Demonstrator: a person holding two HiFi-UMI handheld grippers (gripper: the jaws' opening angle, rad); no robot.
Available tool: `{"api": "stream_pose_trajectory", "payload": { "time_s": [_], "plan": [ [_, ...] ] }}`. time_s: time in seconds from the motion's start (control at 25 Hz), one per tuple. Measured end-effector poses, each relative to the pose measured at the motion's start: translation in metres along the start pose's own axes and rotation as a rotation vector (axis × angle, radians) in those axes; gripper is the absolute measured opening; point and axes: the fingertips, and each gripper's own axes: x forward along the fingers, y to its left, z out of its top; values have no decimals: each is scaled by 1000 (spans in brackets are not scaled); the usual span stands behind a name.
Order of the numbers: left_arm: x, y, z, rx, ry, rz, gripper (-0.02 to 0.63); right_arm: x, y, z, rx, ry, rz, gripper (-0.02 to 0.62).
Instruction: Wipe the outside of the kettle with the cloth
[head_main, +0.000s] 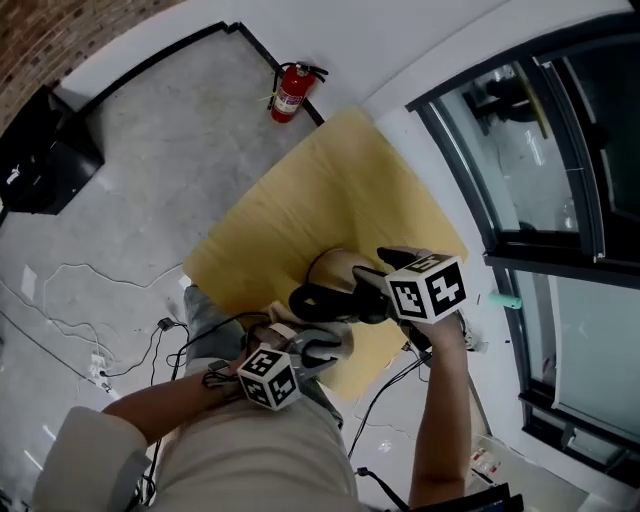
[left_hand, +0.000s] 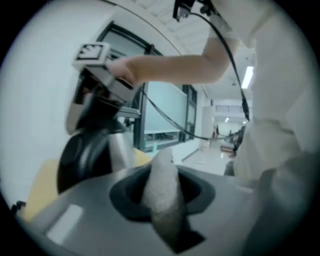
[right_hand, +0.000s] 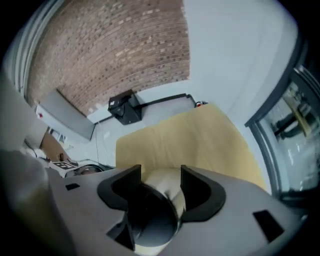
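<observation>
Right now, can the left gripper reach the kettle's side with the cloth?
Probably yes: the left gripper holds the cloth close beside the kettle, whose near side is bare; the right gripper sits at its top.

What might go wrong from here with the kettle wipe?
1. The right claw straddles the kettle top. A firm grip isn't evident, so wiping pressure may tip or slide it.
2. The left claw pinches only a narrow strip of cloth, so the bare claw may scrape the kettle.
</observation>
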Motion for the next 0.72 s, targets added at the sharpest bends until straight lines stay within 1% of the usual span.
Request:
{"api": "stream_pose_trajectory", "payload": {
  "time_s": [0.04, 0.12, 0.16, 0.24, 0.28, 0.32, 0.36, 0.44, 0.48, 0.52, 0.56, 0.64, 0.68, 0.72],
  "plan": [
    [-21, 13, -5, -19, -28, 30, 97, 0, 0, -2, 60, -57, 10, 255],
    [-70, 40, 3, -67, -136, 70, 97, -2, 1, -5, 170, -178, 7, 255],
    [-94, 55, 19, -73, -207, 85, 97, -5, 0, -5, 204, -235, -22, 255],
    [-130, 83, 64, -68, -355, 129, 97, -11, -3, -6, 230, -331, -125, 255],
    [-137, 97, 83, -82, -411, 156, 97, -14, -4, -6, 231, -368, -181, 255],
    [-135, 108, 95, -107, -439, 180, 97, -17, -4, -6, 229, -399, -231, 255],
    [-125, 119, 98, -128, -424, 205, 97, -19, -4, -6, 229, -427, -273, 255],
    [-97, 137, 85, -111, -308, 287, 97, -22, -5, -6, 240, -473, -335, 253],
    [-88, 146, 76, -118, -280, 339, 97, -22, -4, -5, 249, -492, -358, 246],
    [-88, 153, 68, -171, -305, 382, 98, -23, -3, -5, 253, -508, -380, 223],
    [-93, 160, 59, -267, -357, 412, 98, -23, -2, -4, 247, -517, -403, 188],
    [-112, 174, 30, -492, -455, 465, 97, -21, -2, -3, 228, -502, -441, 187],
    [-121, 180, 9, -596, -480, 497, 97, -20, -3, -2, 225, -485, -453, 187],
    [-126, 186, -18, -691, -475, 534, 95, -19, -4, -1, 227, -470, -459, 187]
  ]
}}
